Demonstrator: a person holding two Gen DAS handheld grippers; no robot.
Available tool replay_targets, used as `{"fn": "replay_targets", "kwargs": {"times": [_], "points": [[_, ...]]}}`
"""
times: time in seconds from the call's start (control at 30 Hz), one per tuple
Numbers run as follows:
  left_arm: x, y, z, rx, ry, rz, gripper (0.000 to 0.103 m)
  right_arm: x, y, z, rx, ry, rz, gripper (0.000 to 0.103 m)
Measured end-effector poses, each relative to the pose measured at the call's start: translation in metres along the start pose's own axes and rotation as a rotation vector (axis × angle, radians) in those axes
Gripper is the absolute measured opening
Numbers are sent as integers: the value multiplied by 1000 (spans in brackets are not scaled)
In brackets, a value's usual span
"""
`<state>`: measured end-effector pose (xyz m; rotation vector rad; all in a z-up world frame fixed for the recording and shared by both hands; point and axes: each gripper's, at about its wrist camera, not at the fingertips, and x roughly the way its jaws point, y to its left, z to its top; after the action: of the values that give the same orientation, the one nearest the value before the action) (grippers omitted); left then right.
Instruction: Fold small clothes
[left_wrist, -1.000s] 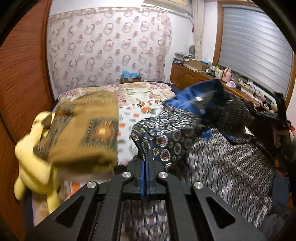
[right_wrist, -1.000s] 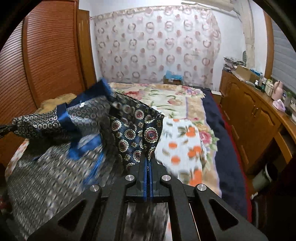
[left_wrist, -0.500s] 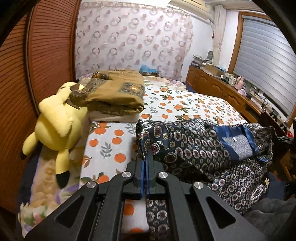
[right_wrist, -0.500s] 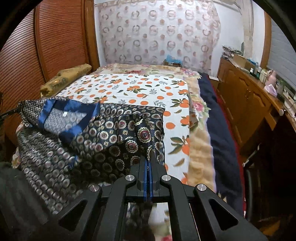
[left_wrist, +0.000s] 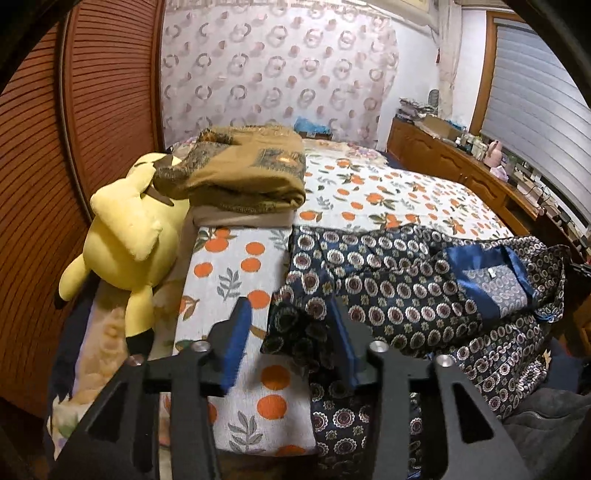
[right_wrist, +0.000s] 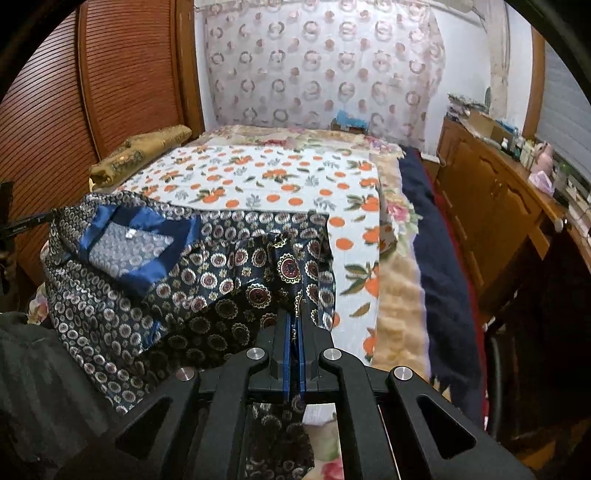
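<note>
Counting first: one patterned garment (left_wrist: 406, 288), two grippers, one yellow plush toy (left_wrist: 129, 236), one folded brown blanket (left_wrist: 251, 177), one bed w/ an orange-print sheet (left_wrist: 388, 199).

My left gripper (left_wrist: 288, 332), lower centre of the left view, has just been opening; its jaws now stand about half apart. The garment's near-left corner lies between the blue pads (left_wrist: 236, 339), touching the right-hand one, but they don't press on it.

My right gripper (right_wrist: 294, 332), lower centre of the right view, is clamped nearly closed on the garment's (right_wrist: 207, 273) near-right corner, cloth pinched between the pads and hanging below them.

The garment is spread flat across the near part of the bed, dark w/ ring pattern, blue collar panel (left_wrist: 491, 273) face up at the right of the left view. Its far edge runs roughly straight across the sheet; its near side hangs over the bed's near edge.

Free room: bare sheet beyond the far edge, upper middle of both views. Left side is tighter: toy and blanket sit upper left, blanket near the garment's far-left corner, not touching. A wooden cabinet (right_wrist: 487, 192) lines the right, apart from the bed.
</note>
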<state>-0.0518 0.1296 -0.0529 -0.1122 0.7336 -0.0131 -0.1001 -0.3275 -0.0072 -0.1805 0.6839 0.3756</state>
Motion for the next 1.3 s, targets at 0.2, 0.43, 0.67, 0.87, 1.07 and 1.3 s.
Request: {"fn": "replay_targets", "kwargs": {"times": [0.2,0.43,0.67,0.87,1.07,1.3], "points": [[-2,-1,8,1,-23,0,82,-10,5,12,-6,-63,-14,36],[9,-7,22,23,-33,2,82,21,7,24,8,-73,-25,55],[37,-6,57,59,-25,1,82,76,-4,36,31,10,-17,59],[81,-5,74,87,75,-9,82,115,-18,42,46,101,-35,59],[109,-8,56,77,203,-89,50,141,-27,42,77,169,-10,59],[113,-6,44,69,224,-112,41,143,-22,38,55,162,1,59]]}}
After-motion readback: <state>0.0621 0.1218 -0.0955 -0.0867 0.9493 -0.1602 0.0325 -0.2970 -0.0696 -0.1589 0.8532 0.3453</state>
